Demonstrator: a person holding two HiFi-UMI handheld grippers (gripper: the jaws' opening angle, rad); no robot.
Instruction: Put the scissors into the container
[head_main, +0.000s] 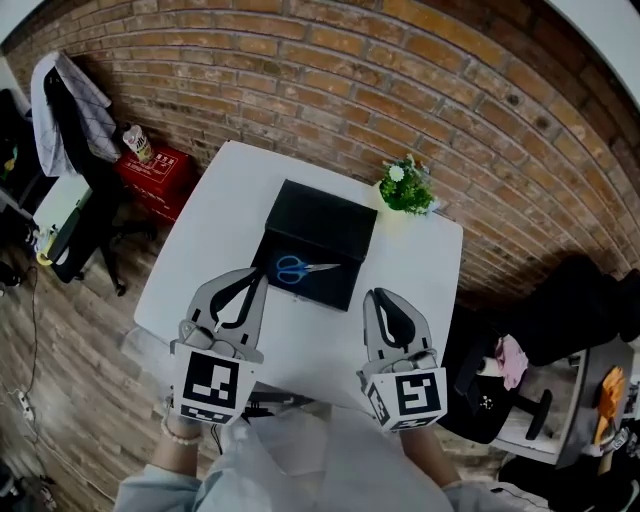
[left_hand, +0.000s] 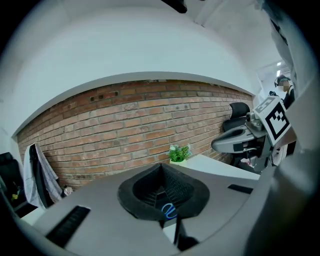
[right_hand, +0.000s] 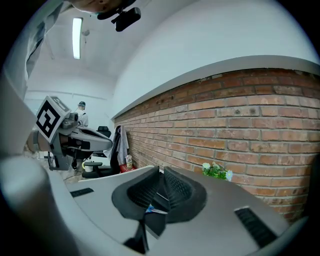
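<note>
Jaws pressed together on nothing, my left gripper (head_main: 259, 280) hovers short of the black container (head_main: 322, 215), where the blue-handled scissors (head_main: 303, 268) already lie inside; my right gripper (head_main: 373, 298) waits likewise closed and empty.

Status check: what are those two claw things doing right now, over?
Left gripper shut, empty; right gripper same. Scissors lying on black container, untouched. Potted plant beyond, not in the way.
</note>
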